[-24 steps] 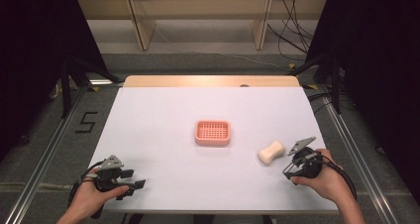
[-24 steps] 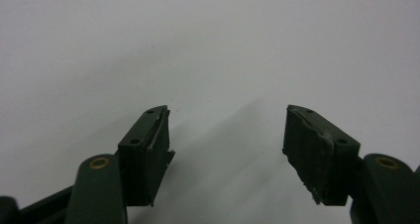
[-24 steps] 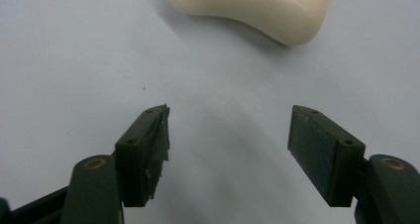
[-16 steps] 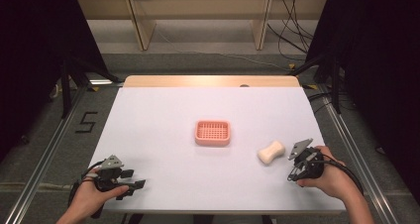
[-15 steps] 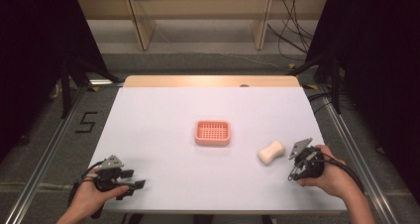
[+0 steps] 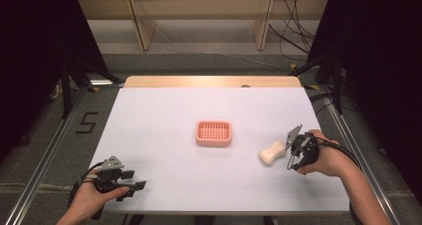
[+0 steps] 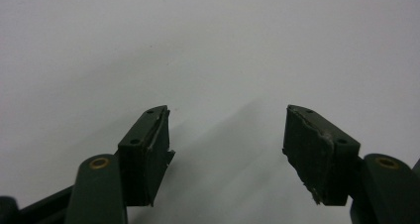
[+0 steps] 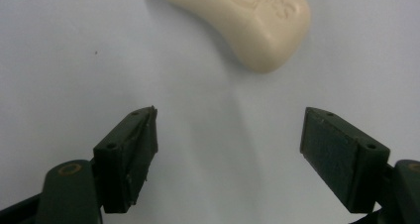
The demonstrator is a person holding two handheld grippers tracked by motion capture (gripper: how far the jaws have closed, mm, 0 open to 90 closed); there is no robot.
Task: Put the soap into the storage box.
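My two tongs stood open over the white table, the soap just ahead of my right one.

My right gripper [image 6: 291, 148] at the right of the high view had its black jaws spread wide and empty, hovering just beside the smooth, cream-coloured curved bar of soap [image 6: 271, 153]; in the right gripper view that bar [image 8: 237, 17] lay at the top of the frame, embossed lettering on its face, clear of both pads. My left gripper [image 6: 130, 185] at the lower left was also wide, holding nothing over the matte white tabletop [image 6: 164, 115]. A salmon-pink rectangular plastic soap dish with a gridded floor [image 6: 214, 133] sat mid-frame.
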